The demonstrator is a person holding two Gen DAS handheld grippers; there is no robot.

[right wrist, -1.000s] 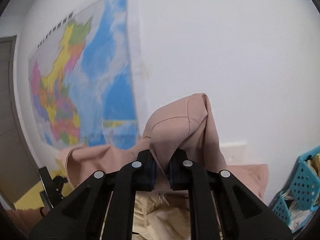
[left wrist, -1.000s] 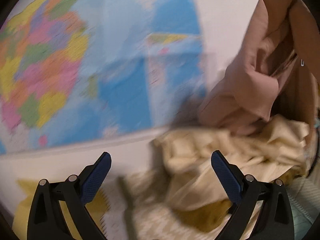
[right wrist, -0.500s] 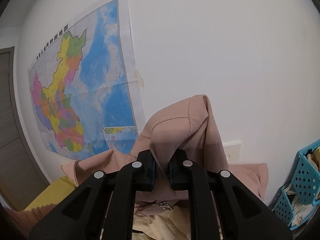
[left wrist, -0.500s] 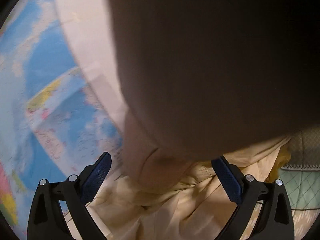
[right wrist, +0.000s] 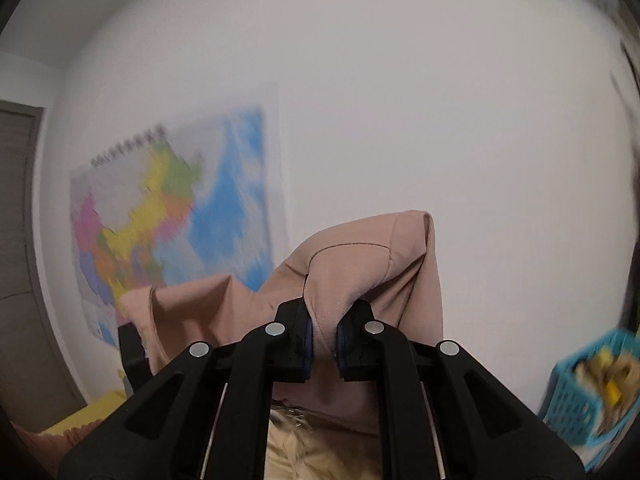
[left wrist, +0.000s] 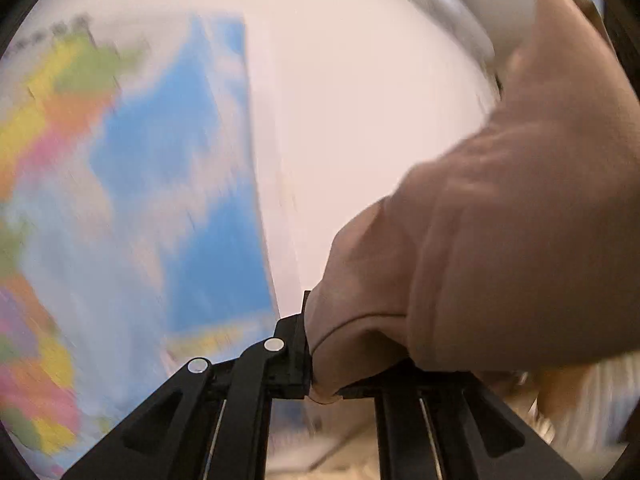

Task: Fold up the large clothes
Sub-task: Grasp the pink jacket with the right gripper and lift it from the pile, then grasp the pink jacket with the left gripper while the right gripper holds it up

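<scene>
A large pinkish-tan garment (left wrist: 500,248) hangs in the air between both grippers. My left gripper (left wrist: 324,384) is shut on a hemmed edge of it; the cloth drapes over the right finger and fills the right of the left wrist view. My right gripper (right wrist: 322,344) is shut on a seamed fold of the same garment (right wrist: 360,272), which bulges up above the jaws. In the right wrist view the cloth stretches left to the dark body of my left gripper (right wrist: 130,350). Cream-coloured clothes (right wrist: 304,448) lie below.
A coloured wall map (right wrist: 168,216) hangs on the white wall, also blurred in the left wrist view (left wrist: 120,200). A blue plastic basket (right wrist: 588,392) with clothes stands at the lower right. A yellow surface (right wrist: 84,420) and a grey door (right wrist: 16,240) are at the left.
My left gripper was open beside the clothes pile, moved under the garment, and is now shut on its edge. My right gripper kept its hold and tilted upward; both views show motion blur.
</scene>
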